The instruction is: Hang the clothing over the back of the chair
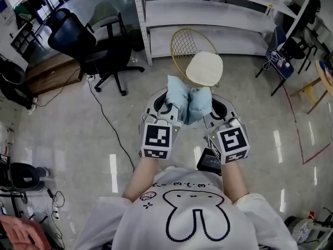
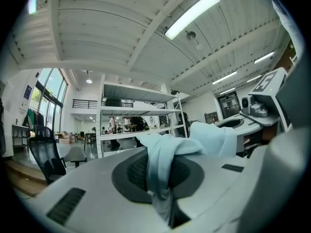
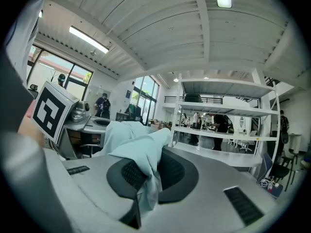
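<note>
Glossy pale floor (image 1: 78,139) spreads under the person, with white metal shelving (image 1: 208,14) across the top of the head view and a black swivel office chair (image 1: 88,48) at the upper left. Just below the shelving, at top centre, stands the gold wire-backed chair with a round cream seat (image 1: 197,61). Its back is on the far side of the seat from the person.

The bunched light blue cloth garment (image 1: 188,102) hangs in the air between the two tools, below the cream seat in the frame and not touching the chair. The left gripper (image 1: 167,108) is clenched on one gathered edge; its own view shows the fabric pinched in the slit of the jaws and spilling over the pads. The right gripper (image 1: 207,111) grasps the other edge the same way, with a tail of cloth hanging out below the pinch. The two tools sit close together, so the garment sags in a lump.

From where I stand, the job is barely begun. To do this step well, I would hold both pinches firm and draw the hands apart until the cloth opens flat. I would then take it over the seat, higher than the top of the wire back. It should come down straddling that rim with about equal lengths front and rear. Let go only once it rests there.
</note>
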`<state>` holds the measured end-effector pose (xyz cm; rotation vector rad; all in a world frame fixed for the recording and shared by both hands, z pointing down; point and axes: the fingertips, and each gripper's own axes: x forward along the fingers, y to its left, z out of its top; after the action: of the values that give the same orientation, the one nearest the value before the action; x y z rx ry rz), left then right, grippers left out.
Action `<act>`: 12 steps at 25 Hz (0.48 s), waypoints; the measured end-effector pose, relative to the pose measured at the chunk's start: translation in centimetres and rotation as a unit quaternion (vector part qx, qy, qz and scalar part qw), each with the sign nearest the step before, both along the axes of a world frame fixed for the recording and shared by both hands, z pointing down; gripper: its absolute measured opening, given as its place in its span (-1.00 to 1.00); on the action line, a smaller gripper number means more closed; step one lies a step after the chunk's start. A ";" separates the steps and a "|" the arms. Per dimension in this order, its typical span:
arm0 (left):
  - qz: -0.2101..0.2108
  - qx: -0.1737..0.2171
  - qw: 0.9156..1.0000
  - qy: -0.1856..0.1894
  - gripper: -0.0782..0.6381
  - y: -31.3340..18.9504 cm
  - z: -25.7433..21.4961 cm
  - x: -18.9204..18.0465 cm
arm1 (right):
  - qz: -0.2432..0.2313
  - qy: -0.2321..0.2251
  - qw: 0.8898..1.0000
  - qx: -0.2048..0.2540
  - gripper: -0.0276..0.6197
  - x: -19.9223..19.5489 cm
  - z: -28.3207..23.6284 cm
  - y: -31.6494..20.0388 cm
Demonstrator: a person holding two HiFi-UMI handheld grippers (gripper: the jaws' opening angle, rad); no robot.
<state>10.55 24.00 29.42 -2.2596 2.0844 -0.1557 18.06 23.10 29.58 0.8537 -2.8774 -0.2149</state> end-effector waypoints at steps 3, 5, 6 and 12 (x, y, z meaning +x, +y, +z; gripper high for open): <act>0.009 -0.001 1.000 0.000 -0.68 -0.6 0.2 -1.9 | 0.013 -0.001 1.000 0.005 -0.80 -1.6 -0.1 -0.6; 0.012 -0.002 1.000 0.003 -0.68 -0.8 0.5 -3.0 | 0.017 0.000 1.000 0.008 -0.80 -2.6 0.1 -0.8; 0.013 -0.002 1.000 0.005 -0.68 -1.0 0.6 -3.5 | 0.019 0.002 1.000 0.009 -0.80 -2.9 0.2 -1.0; 0.009 -0.008 1.000 0.015 -0.68 -2.7 1.3 -5.4 | 0.020 0.008 1.000 0.002 -0.80 -4.3 1.0 -2.9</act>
<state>5.19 21.29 30.69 -2.3022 2.0836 -0.1390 13.79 20.21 30.54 0.9052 -2.8434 -0.2209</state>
